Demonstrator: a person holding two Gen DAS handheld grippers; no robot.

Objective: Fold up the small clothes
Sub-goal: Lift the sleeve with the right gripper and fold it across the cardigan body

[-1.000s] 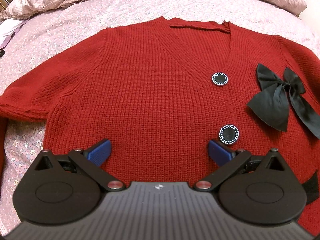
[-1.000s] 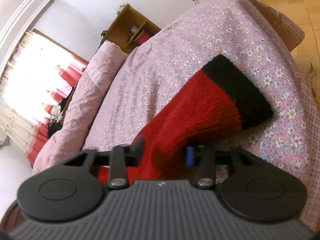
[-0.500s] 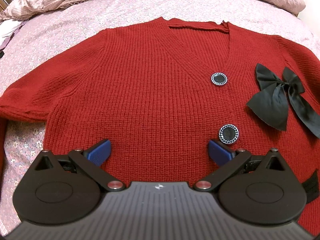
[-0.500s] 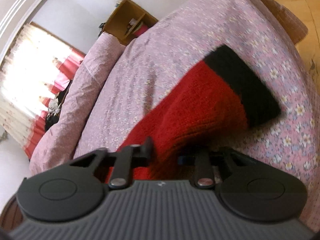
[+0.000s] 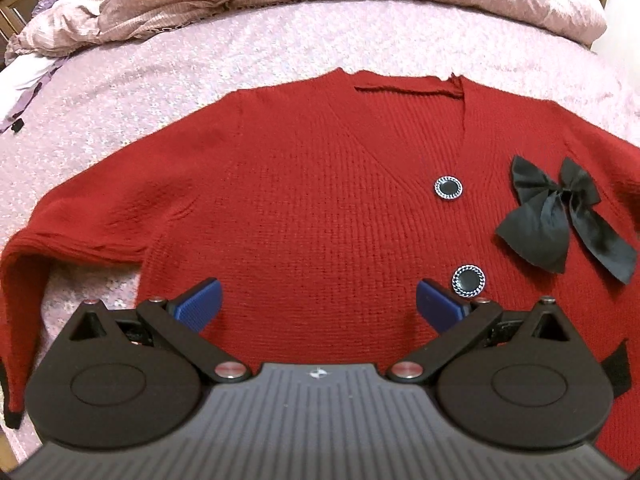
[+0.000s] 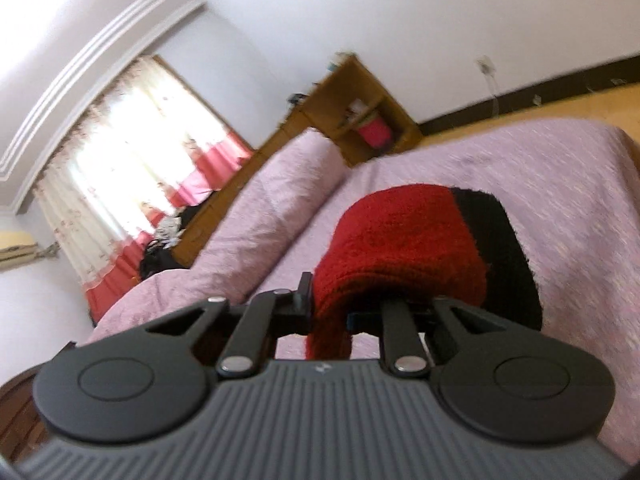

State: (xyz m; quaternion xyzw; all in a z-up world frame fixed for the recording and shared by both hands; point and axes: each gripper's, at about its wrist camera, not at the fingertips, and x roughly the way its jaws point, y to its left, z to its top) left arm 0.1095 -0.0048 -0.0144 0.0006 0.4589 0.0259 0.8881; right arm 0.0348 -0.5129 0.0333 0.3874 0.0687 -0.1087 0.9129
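Observation:
A red knit cardigan [image 5: 304, 200] lies flat on the bed, front up, with two black buttons and a black bow [image 5: 560, 216] on its right side. My left gripper [image 5: 318, 306] hovers open over the lower front, blue pads wide apart with only fabric below them. In the right wrist view, my right gripper [image 6: 330, 312] is shut on the red sleeve [image 6: 404, 240], lifted off the bed. The sleeve's black cuff [image 6: 504, 248] droops over to the right. The sleeve hides the gripper's pads.
A pink floral bedspread [image 5: 200, 64] covers the bed, with a rumpled quilt [image 5: 168, 4] and a pillow [image 6: 272, 196] at its head. A wooden shelf unit [image 6: 360, 116] stands by the wall, a curtained window to the left, and wooden floor beyond the bed.
My right gripper closed on the sleeve and rose, tilting up so more wall and window show. The cardigan looks slightly farther in the left wrist view; the left gripper stays open.

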